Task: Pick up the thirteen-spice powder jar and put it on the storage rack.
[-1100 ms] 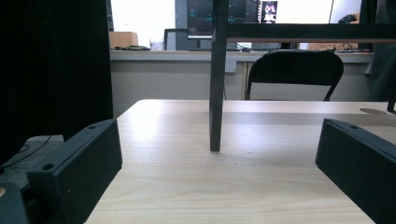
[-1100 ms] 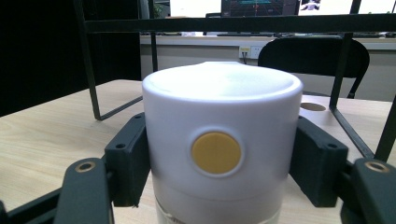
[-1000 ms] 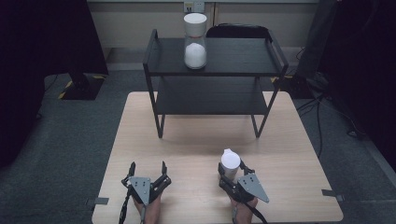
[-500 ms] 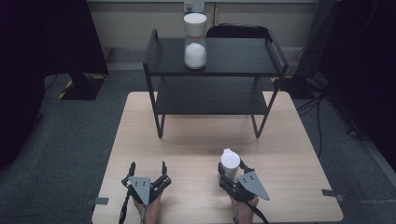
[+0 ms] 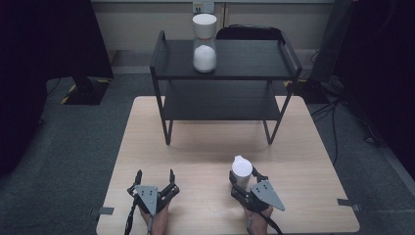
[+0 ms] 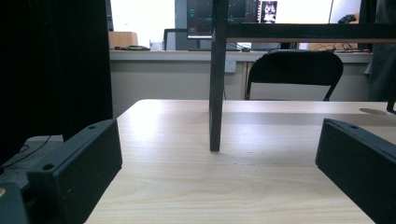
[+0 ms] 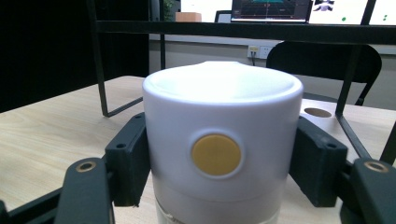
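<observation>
On the bench (image 5: 205, 147), right tongs (image 5: 243, 182) squeeze a white jar (image 7: 222, 154); left tongs (image 5: 154, 182) gape, empty.
Keep the jar upright; lift slowly.

High view: bench (image 5: 210, 147) evenly lit from overhead, surroundings dim, both side margins near black. The black rack (image 5: 225, 73) throws a soft shadow on the bench beneath it. The white container (image 5: 204, 43) on the rack's top shelf reads bright, slight bloom. Overall image soft, low detail.

Left gripper view: windows behind are blown out white; bench grain sharp mid-frame, with pale sheen toward the far edge. Near tongs (image 6: 224, 172) dark and slightly soft. Left edge black.

Right gripper view: white cup (image 7: 219, 154) bright with a washed-out top; background monitors and chair (image 7: 327, 60) out of focus.
</observation>
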Demonstrator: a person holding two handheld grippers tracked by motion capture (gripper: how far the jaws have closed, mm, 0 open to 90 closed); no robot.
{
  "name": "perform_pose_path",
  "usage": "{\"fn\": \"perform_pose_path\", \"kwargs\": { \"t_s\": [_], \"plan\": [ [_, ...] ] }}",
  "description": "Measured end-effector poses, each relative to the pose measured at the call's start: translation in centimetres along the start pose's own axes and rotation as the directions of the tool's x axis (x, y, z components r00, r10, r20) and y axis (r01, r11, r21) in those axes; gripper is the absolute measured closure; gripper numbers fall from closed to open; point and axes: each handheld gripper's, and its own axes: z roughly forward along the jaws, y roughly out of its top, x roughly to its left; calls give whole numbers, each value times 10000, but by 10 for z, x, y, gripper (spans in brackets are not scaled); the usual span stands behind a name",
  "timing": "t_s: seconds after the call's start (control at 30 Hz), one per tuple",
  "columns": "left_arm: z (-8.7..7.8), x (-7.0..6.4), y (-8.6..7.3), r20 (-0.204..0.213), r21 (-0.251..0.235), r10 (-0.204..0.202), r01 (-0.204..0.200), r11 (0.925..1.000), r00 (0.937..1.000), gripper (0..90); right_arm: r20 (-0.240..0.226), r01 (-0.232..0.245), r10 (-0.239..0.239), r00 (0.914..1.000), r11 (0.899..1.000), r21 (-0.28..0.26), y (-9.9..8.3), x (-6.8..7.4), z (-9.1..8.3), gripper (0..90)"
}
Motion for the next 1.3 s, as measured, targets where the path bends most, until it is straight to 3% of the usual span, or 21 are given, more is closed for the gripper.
{"fn": "perform_pose_path", "kwargs": {
  "t_s": [0.4, 0.63, 1.0, 1.3],
  "plan": [
    [0, 1, 0, 56, 0, -2, 2, 10000, 10000, 0, -614, 69, -60, 9981, 9999, 135, 12, -14, -2, 302],
    [0, 1, 0, 59, 1, -3, 3, 10000, 10000, 0, -1107, -180, 192, 9937, 9998, 123, 20, -26, -2, 302],
    [0, 2, 0, 104, -4, -4, 4, 10000, 9999, 0, -1904, -66, 82, 9817, 9999, 91, 42, -47, 0, 302],
    [0, 2, 0, 127, -7, -14, 14, 10000, 9999, 0, -2677, -161, 160, 9634, 9999, 17, 68, -67, 7, 302]
  ]
}}
